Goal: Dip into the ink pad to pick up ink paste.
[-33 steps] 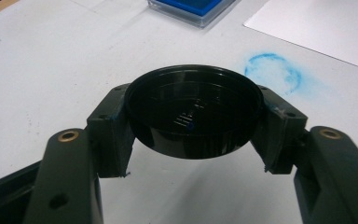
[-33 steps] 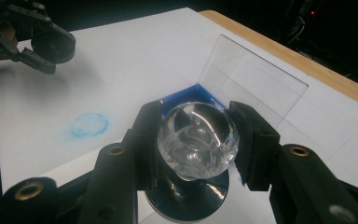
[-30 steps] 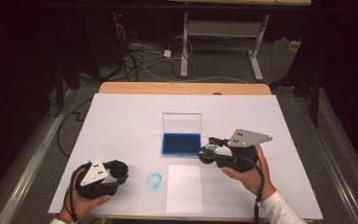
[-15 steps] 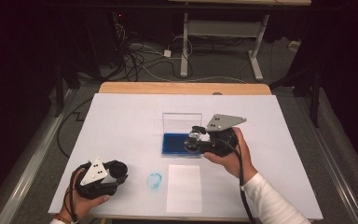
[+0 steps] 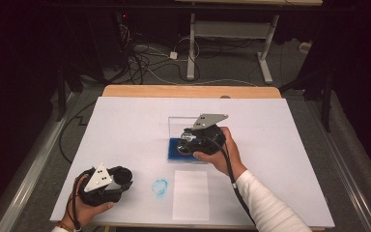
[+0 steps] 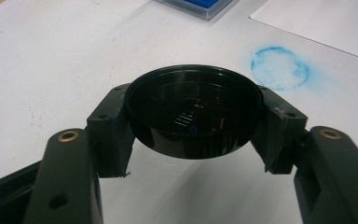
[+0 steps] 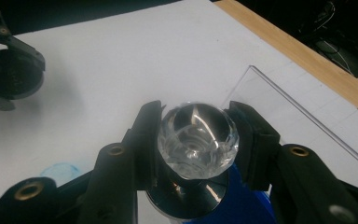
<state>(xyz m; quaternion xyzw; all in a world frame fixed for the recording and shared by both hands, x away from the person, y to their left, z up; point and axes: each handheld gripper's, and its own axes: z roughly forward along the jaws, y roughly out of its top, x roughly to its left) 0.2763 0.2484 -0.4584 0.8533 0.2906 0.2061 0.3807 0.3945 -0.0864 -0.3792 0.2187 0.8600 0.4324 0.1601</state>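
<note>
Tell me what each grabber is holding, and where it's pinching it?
The left gripper pinches a round black cap by its opposite sides. The right gripper pinches a stamp by its clear faceted knob, over the blue ink pad.

A clear faceted-knob stamp [image 7: 196, 140] stands upright over the blue ink pad [image 5: 178, 147]; a black round cap [image 6: 193, 109] sits apart.

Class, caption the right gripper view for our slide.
Right gripper shut on a clear faceted knob above a blue ink pad.
</note>
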